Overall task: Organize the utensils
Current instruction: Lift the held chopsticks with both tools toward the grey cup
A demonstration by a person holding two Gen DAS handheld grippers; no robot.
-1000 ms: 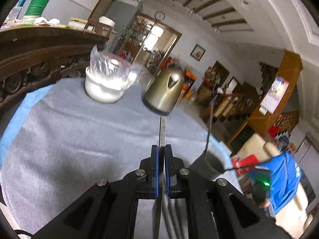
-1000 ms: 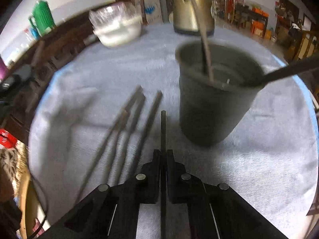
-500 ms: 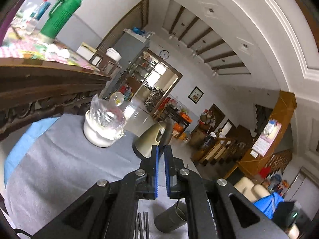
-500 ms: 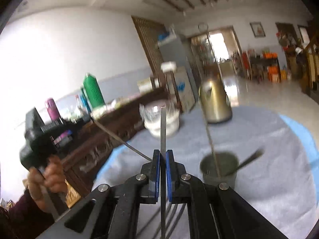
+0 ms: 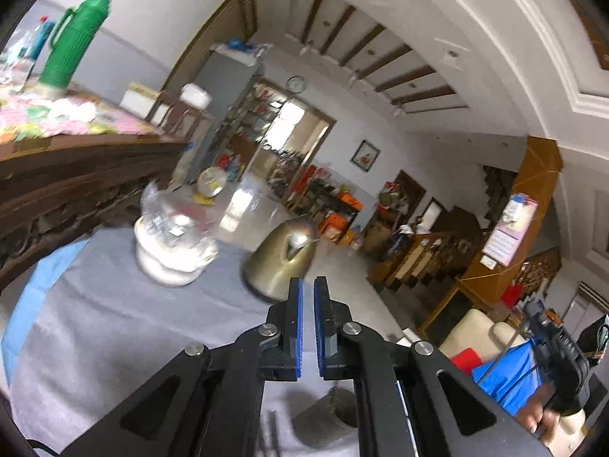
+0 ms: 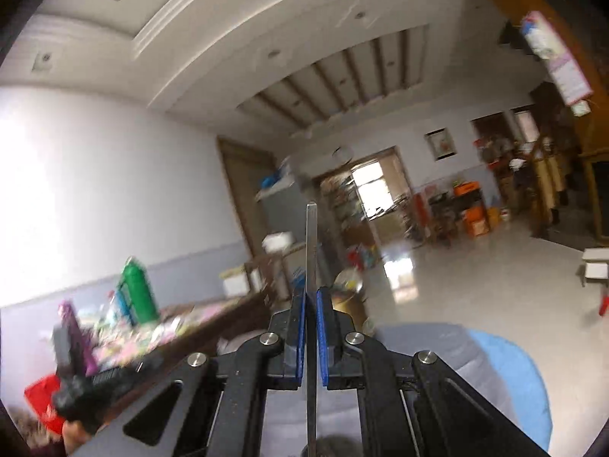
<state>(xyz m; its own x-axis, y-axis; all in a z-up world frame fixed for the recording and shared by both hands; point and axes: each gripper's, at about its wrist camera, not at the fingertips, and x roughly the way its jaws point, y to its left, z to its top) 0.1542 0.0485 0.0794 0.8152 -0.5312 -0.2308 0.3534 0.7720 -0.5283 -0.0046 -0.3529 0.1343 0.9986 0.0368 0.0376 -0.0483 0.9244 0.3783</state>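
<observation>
We see the bench (image 5: pixel 114 327) under a grey cloth with a blue cover showing at its edge, round-looking in both wrist views. We take the gold kettle (image 5: pixel 283 262) as landmark: it stands at the far side of the bench, a white bowl (image 5: pixel 167 262) wrapped in clear plastic just left of it. The grey cup (image 5: pixel 331 415) sits nearer the camera than the kettle, low in the left view, partly hidden behind the left gripper (image 5: pixel 307 293). That gripper has its blue pads nearly together, nothing between them that we can see. Right gripper (image 6: pixel 311 301) is clamped on a thin flat metal utensil (image 6: pixel 311 243), which sticks up past the fingertips toward the ceiling; which kind of utensil, we cannot tell. Left of the kettle runs a dark carved wooden sideboard (image 5: pixel 76 175) carrying a green thermos (image 5: pixel 72 42) on a flowery cloth. Behind the kettle a lit doorway (image 5: pixel 289 129) opens onto cluttered shelves, a wall clock (image 5: pixel 295 84) above it. The ceiling has slatted panels. Right view is motion-blurred.
</observation>
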